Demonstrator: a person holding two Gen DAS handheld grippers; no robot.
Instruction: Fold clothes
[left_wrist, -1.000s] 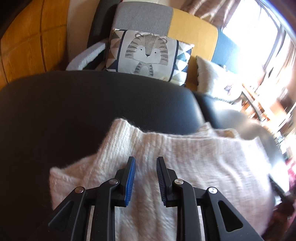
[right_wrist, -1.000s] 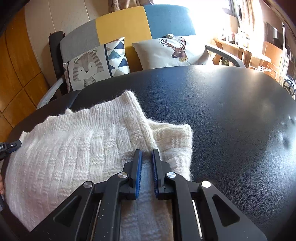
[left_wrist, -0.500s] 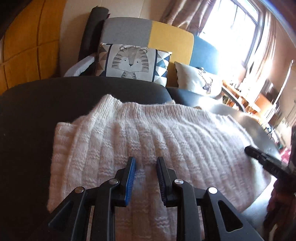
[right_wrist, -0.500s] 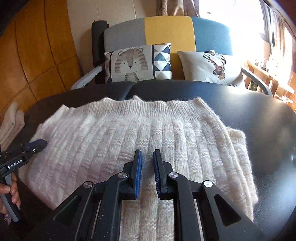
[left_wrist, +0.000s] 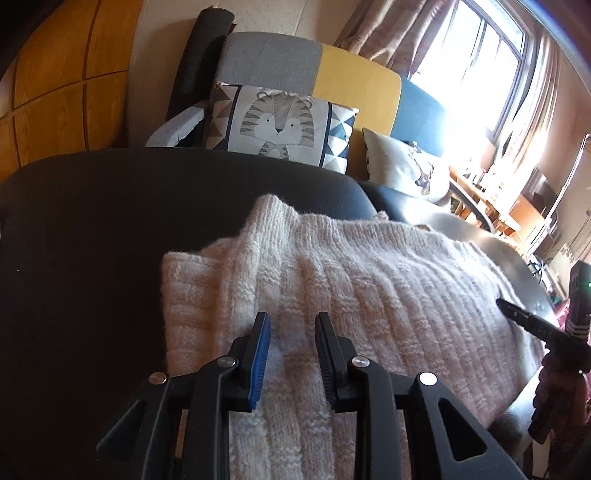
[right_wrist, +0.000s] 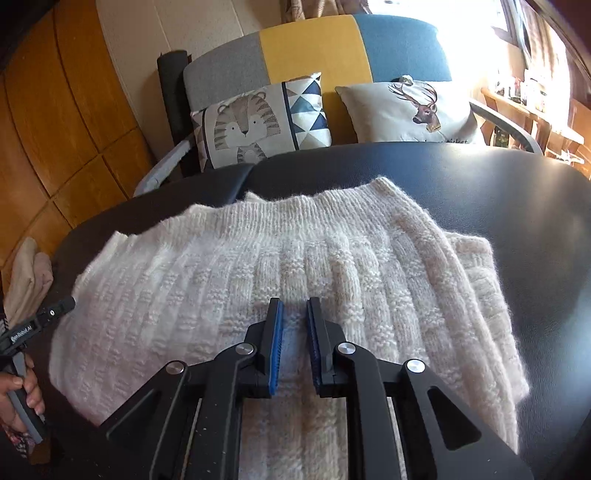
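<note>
A cream knitted sweater (left_wrist: 369, 288) lies folded flat on a black leather surface (left_wrist: 92, 240), with a narrower folded layer showing along its left edge. My left gripper (left_wrist: 292, 319) hovers over the near left part, jaws apart, with nothing between them. In the right wrist view the sweater (right_wrist: 258, 266) spreads wide, ribbed hem at the far side. My right gripper (right_wrist: 294, 302) hangs over its near middle, jaws only a narrow slit apart and empty. Each gripper shows in the other's view: the right gripper (left_wrist: 532, 326) at the sweater's right edge, the left gripper (right_wrist: 37, 321) at its left edge, held by a hand (right_wrist: 18, 391).
Behind the black surface (right_wrist: 517, 206) stands a grey, yellow and blue sofa with a tiger cushion (right_wrist: 251, 125) and a deer cushion (right_wrist: 410, 107). A beige folded cloth (right_wrist: 26, 277) lies off the left side. Wooden wall panels are on the left, and a bright window and cluttered furniture on the right.
Both grippers have drawn back and swung over the sweater. The right one has left the sweater's right edge for its near middle. The left jaws stand slightly wider. The sweater lies still.
</note>
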